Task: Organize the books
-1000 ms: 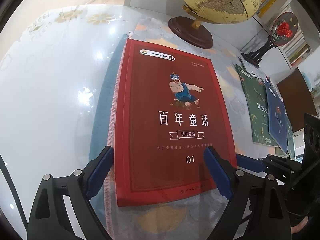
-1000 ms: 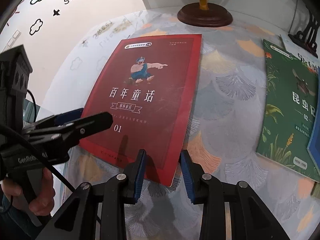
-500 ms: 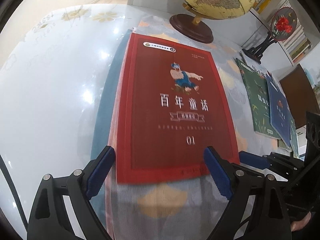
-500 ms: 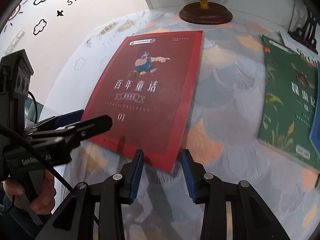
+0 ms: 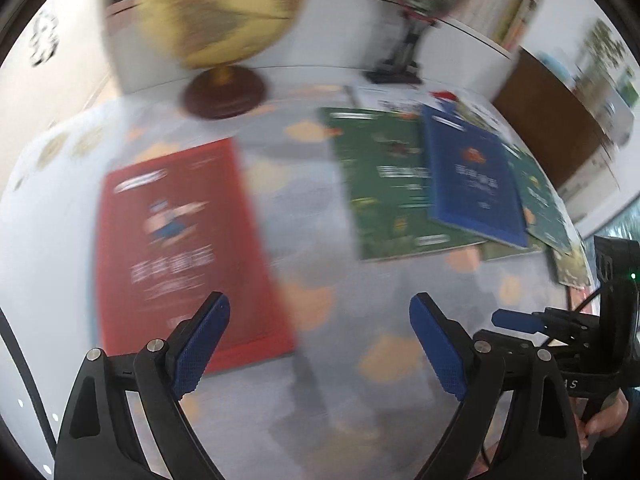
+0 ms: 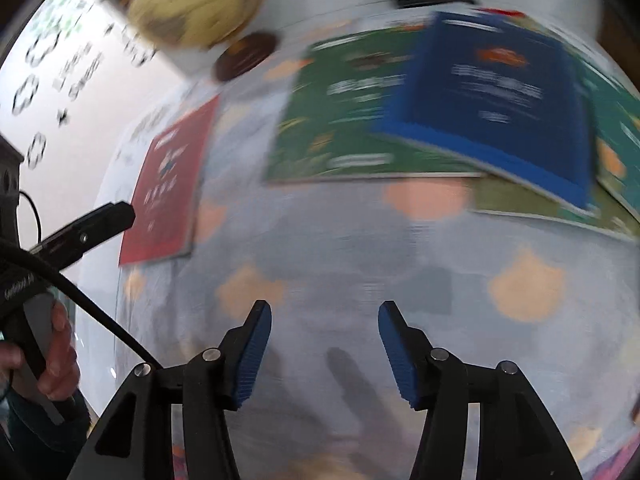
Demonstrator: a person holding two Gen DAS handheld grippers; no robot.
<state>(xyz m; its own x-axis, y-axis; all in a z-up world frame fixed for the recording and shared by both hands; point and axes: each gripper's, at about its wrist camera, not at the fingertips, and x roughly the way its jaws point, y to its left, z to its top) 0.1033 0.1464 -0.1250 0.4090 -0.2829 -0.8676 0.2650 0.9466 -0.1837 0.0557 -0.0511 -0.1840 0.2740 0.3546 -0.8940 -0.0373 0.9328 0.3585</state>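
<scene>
Left gripper (image 5: 319, 308): jaws wide apart, nothing between the pads, hanging over patterned cloth (image 5: 320, 380) on the table, just right of the red book's (image 5: 180, 240) near corner. Right gripper (image 6: 325, 320): jaws partly apart, just been opening, empty, only cloth between them. Red book: flat on the cloth toward the table's left side, cover up, free of both grippers. Green book (image 5: 384, 184): flat toward the right side, partly overlapped by a blue book (image 5: 472, 184); further books beneath and to the right, blurred. Globe (image 5: 216, 12) on a dark round base at the far edge, behind the red book. Hand (image 6: 60, 360) gripping the left tool's handle, seen at the lower left of the right-wrist view. Both views motion-blurred.
</scene>
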